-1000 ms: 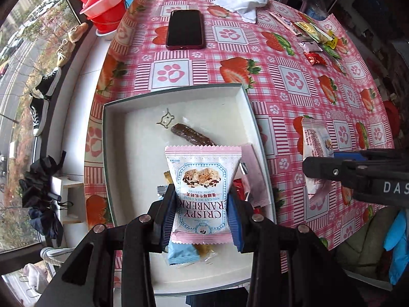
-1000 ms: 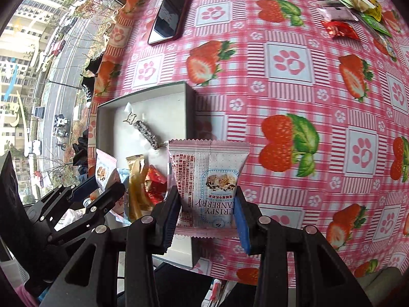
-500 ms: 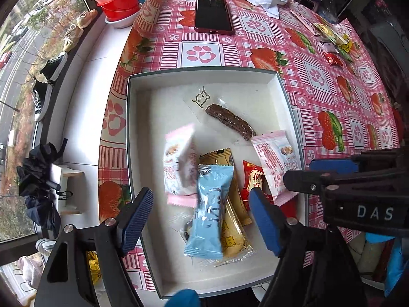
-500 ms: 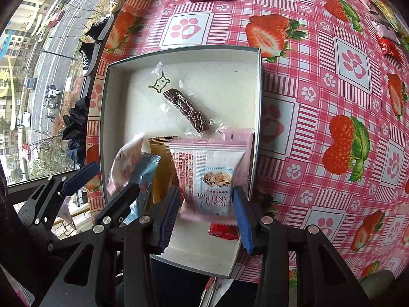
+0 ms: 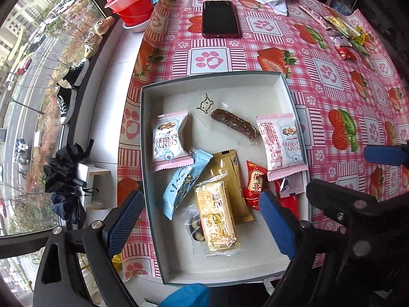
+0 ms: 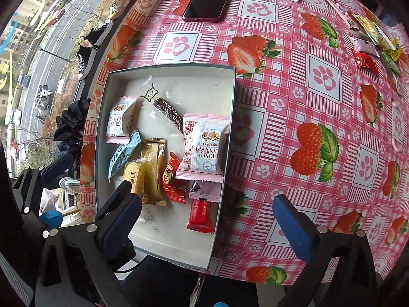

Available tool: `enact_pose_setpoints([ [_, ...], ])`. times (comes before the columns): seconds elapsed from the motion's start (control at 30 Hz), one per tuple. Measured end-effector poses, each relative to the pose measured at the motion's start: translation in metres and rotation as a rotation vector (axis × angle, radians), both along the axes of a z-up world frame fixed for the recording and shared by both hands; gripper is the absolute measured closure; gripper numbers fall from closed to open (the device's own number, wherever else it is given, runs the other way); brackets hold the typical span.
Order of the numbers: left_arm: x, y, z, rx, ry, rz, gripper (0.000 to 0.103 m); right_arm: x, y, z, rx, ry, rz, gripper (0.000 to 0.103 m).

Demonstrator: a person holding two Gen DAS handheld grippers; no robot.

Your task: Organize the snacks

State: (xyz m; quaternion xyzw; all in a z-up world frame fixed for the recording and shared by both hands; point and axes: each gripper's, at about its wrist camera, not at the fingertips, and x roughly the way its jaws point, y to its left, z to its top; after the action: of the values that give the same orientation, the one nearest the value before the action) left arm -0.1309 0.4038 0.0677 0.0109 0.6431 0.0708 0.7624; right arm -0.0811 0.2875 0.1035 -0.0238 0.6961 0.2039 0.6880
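Hovering over the box [image 5: 153, 179], both grippers are letting go: the left gripper [image 5: 202, 217] has its jaws opening wide with nothing pinched, and the right gripper [image 6: 212, 220] is opening too, empty. One cranberry pack [image 5: 170, 140] lies at the box's left side, the other cranberry pack [image 6: 203, 147] leans on the right wall. Between them sit a chocolate bar [image 5: 235, 122], blue pack [image 5: 182, 181], yellow cake [image 5: 217, 217] and red candy [image 5: 254, 185]. More snacks [image 6: 370, 38], kinda blurry, are scattered at the far right of the table [image 6: 294, 102], well apart from the phone [image 5: 219, 19].
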Motion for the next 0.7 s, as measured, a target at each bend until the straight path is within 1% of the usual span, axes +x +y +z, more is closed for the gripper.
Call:
enact_pose_setpoints([
  [0.1, -0.005, -0.004, 0.004, 0.013, 0.011, -0.003, 0.009, -0.003, -0.006, 0.004, 0.008, -0.024, 0.013, 0.0],
  [0.17, -0.009, -0.003, 0.008, -0.009, 0.032, 0.001, 0.009, -0.007, -0.005, 0.007, 0.008, -0.016, 0.033, 0.0],
  [0.23, -0.012, 0.0, 0.013, -0.021, 0.029, 0.007, 0.009, -0.009, -0.002, 0.01, -0.005, -0.021, 0.049, 0.0],
  [0.33, -0.011, 0.004, 0.012, -0.005, 0.013, -0.017, 0.009, -0.007, 0.002, 0.012, -0.001, -0.047, 0.033, 0.0],
  [0.37, -0.01, 0.005, 0.01, 0.013, 0.018, -0.026, 0.009, -0.005, 0.003, 0.011, 0.004, -0.056, 0.018, 0.0],
  [0.4, -0.012, 0.006, 0.009, 0.026, 0.018, -0.031, 0.009, -0.005, 0.004, 0.008, 0.013, -0.053, 0.001, 0.0],
  [0.47, -0.016, 0.008, 0.01, 0.041, 0.019, -0.022, 0.009, -0.008, 0.006, 0.002, 0.029, -0.018, -0.008, 0.0],
  [0.53, -0.021, 0.009, 0.013, 0.023, 0.026, -0.016, 0.009, -0.015, 0.004, 0.001, 0.015, 0.013, -0.008, 0.0],
  [0.6, -0.023, 0.005, 0.015, 0.04, 0.018, -0.024, 0.009, -0.021, 0.001, 0.004, 0.028, 0.013, 0.009, 0.0],
  [0.63, -0.024, 0.003, 0.015, 0.049, 0.014, -0.025, 0.009, -0.022, 0.0, 0.004, 0.014, 0.004, 0.019, 0.0],
  [0.7, -0.027, 0.002, 0.015, 0.045, 0.006, 0.004, 0.009, -0.022, -0.003, 0.001, -0.003, -0.003, 0.029, 0.0],
])
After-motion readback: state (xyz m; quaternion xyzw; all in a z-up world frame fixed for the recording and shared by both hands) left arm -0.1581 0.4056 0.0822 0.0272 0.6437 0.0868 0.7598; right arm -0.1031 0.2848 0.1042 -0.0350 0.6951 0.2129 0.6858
